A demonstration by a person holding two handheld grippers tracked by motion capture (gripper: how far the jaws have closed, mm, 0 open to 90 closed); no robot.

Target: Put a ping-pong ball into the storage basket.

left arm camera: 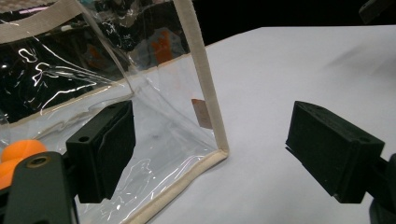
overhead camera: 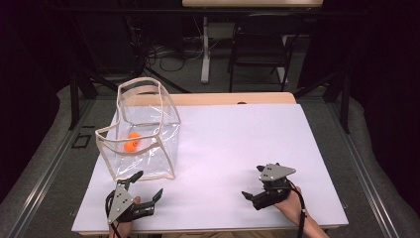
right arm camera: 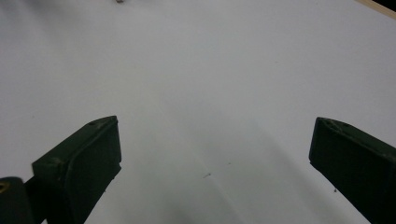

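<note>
On the far left of the high view I see my left claw (overhead camera: 146, 184) low on the white tabletop (overhead camera: 237, 148), near the front edge, with a hand (overhead camera: 125, 225) coming in from the bottom behind it. Its two black jaws are spread wide apart and hold nothing. Just past its tips stands a clear plastic bag (overhead camera: 143, 134) with a cream cloth trim (overhead camera: 171, 151) along its edges. The bag is open at the top and stands upright on the left part of the tabletop. Inside it, near the bottom, lie two orange balls (overhead camera: 132, 141), touching each other. In the left gripper view I look along the left claw (left arm camera: 210, 149) and see the near corner of the clear plastic bag (left arm camera: 154, 121) between the jaws, with the cream cloth trim (left arm camera: 205, 88) running up it. I cannot tell if a jaw touches the bag. The orange balls (left arm camera: 21, 151) peek out at the far left, behind the plastic. Moving right, the middle of the tabletop is bare white. On the right sits my right claw (overhead camera: 254, 184), also near the front edge, well apart from the bag, with the other hand (overhead camera: 292, 208) behind it. In the right gripper view the right claw (right arm camera: 215, 154) has its jaws wide apart too, with just the white tabletop (right arm camera: 210, 70) between them.
</note>
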